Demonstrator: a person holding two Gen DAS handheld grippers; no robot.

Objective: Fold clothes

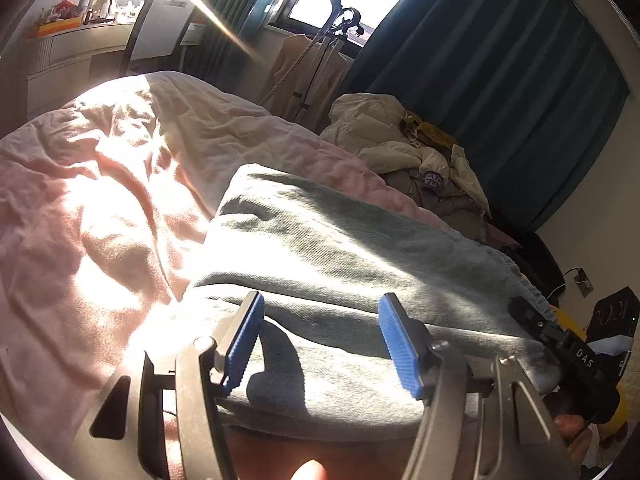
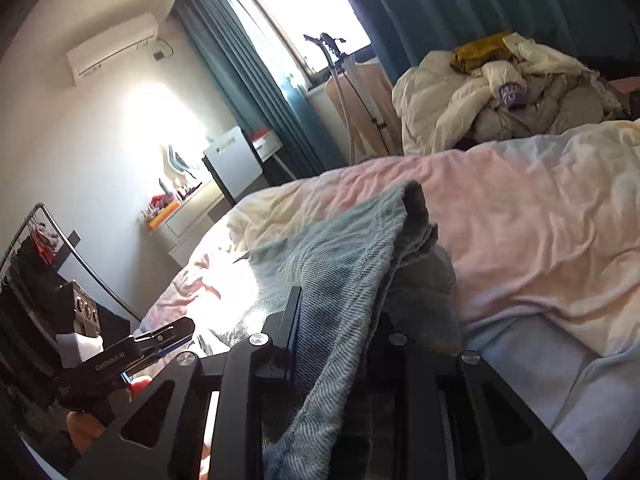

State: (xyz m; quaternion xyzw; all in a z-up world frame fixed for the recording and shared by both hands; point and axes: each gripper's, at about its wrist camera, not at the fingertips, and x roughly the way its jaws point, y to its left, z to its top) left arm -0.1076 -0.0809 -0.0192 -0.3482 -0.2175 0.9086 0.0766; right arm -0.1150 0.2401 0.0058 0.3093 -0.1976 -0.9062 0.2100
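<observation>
Left wrist view shows the garment [image 1: 340,248], a grey-blue knit, lying on the bed [image 1: 80,208] near its close edge, with the left claw [image 1: 320,344] over it, pads apart and nothing between them. In the right wrist view the right claw [image 2: 340,340] is clamped on a bunched fold of the garment [image 2: 348,248], which drapes down over the jaws.

The knit looks soft, limp and light; it should sag and crease wherever it is not held, and its ribbed weave is unlikely to slip. I judge a hem or corner the best hold, with the two claws well apart so the cloth hangs flat.

Sun glare washes out the bed's left side. The cloth hides the right claw's pads. What kind of garment it is, and where its sleeves or corners lie, cannot be told.
</observation>
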